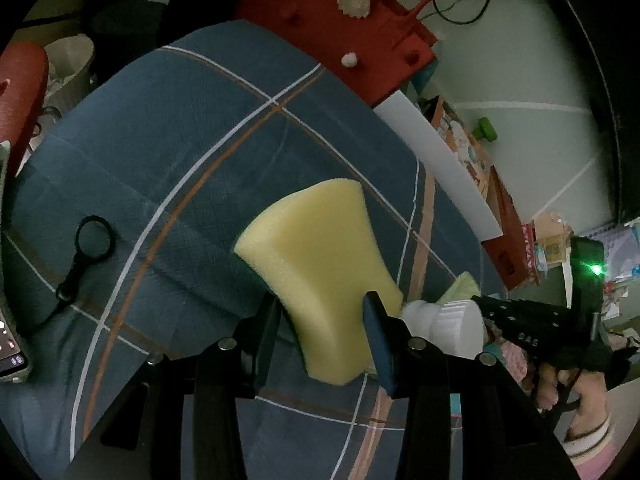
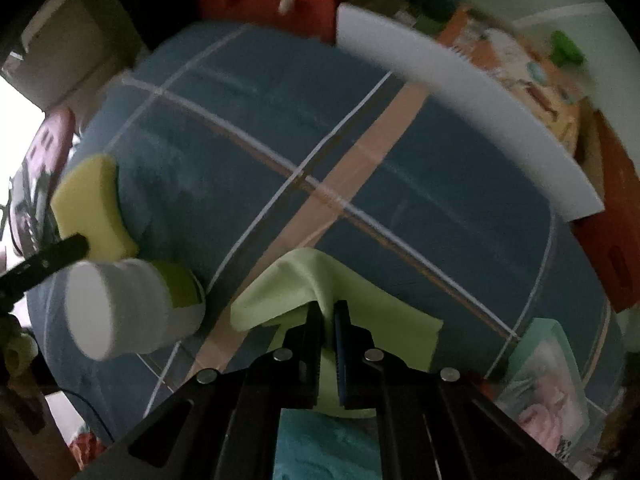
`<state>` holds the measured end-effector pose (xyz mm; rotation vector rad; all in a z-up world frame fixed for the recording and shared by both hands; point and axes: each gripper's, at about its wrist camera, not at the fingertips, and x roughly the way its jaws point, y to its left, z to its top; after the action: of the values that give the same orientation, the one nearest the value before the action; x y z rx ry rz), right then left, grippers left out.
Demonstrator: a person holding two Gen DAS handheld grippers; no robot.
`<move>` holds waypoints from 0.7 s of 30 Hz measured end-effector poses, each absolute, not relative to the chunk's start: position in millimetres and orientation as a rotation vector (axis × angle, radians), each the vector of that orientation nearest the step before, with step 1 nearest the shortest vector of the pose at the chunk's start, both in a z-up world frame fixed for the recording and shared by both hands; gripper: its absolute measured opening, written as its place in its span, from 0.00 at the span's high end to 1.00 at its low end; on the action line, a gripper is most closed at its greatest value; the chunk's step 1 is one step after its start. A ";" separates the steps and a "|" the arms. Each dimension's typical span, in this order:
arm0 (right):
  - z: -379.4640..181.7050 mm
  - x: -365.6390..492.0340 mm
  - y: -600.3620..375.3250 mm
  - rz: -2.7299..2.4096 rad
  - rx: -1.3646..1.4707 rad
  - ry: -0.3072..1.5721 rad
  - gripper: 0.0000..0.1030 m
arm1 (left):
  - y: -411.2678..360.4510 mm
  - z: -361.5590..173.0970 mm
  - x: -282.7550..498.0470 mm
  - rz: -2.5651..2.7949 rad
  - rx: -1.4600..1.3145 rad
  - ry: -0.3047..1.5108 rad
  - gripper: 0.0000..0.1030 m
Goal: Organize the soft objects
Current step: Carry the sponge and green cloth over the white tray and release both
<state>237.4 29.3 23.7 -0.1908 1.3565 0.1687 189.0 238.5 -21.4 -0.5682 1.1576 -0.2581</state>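
- My left gripper (image 1: 326, 320) clamps a yellow sponge (image 1: 316, 280), its pads pressing the narrow waist of the sponge and holding it tilted above the blue plaid cloth (image 1: 180, 152).
- My right gripper (image 2: 328, 320) is pinched shut on a fold of a pale green cloth (image 2: 304, 280); the fold peaks between the jaws while the rest of the cloth drapes onto the plaid surface.
- Just beside my left gripper's right finger is a white cylinder (image 1: 448, 320) with a yellow-green band; the right wrist view shows it lying on its side near the sponge.
- My right hand (image 1: 576, 392) grips its handle at the frame's right edge.
- Farther left on the cloth lies a black magnifying glass (image 1: 94, 236).
- Beyond the cloth's far edge run a white foam strip (image 1: 440, 160) and a red felt bag (image 1: 348, 28).
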 end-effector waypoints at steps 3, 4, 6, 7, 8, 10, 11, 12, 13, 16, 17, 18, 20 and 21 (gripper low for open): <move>40.5 224.5 13.9 0.149 -0.145 1.273 0.94 | 239.0 -14.6 184.8 -0.250 -0.585 1.137 0.57; 48.0 223.9 6.1 0.144 -0.123 1.245 0.94 | 238.9 -12.0 183.4 -0.247 -0.589 1.130 0.57; 53.3 216.8 -11.5 0.129 -0.067 1.188 0.94 | 238.9 -5.6 179.1 -0.239 -0.596 1.112 0.57; 58.3 215.8 -20.6 0.120 -0.039 1.161 0.94 | 238.5 -2.5 177.6 -0.235 -0.599 1.103 0.57; 63.6 211.1 -28.4 0.107 -0.013 1.131 0.94 | 237.7 1.9 174.8 -0.230 -0.602 1.090 0.57; 61.6 202.1 -44.3 0.083 0.017 1.070 0.94 | 235.9 7.9 172.3 -0.221 -0.600 1.073 0.57; 61.0 198.4 -50.3 0.071 0.033 1.040 0.94 | 234.2 12.6 169.6 -0.216 -0.598 1.061 0.57; 69.4 190.9 -56.3 0.063 0.055 1.007 0.94 | 232.8 15.8 168.3 -0.215 -0.596 1.054 0.57; 73.3 186.4 -59.2 0.059 0.078 0.977 0.94 | 231.2 19.7 167.1 -0.214 -0.594 1.045 0.57; 90.6 167.4 -67.5 0.039 0.116 0.903 0.94 | 222.7 34.9 162.1 -0.211 -0.569 1.011 0.57; 96.7 160.4 -70.6 0.024 0.118 0.885 0.94 | 218.8 39.8 161.2 -0.212 -0.559 1.001 0.57; 101.5 153.8 -72.2 0.005 0.124 0.871 0.94 | 214.5 45.1 160.1 -0.219 -0.551 0.991 0.57; 107.3 144.2 -76.7 -0.011 0.145 0.852 0.94 | 205.4 54.6 157.1 -0.238 -0.538 0.976 0.57; 110.2 138.4 -79.6 -0.013 0.160 0.839 0.94 | 201.3 58.5 155.9 -0.247 -0.531 0.970 0.57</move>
<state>138.4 -79.6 110.2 0.1597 0.8394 -0.0126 155.9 201.3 58.5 -0.5311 0.9696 -0.2467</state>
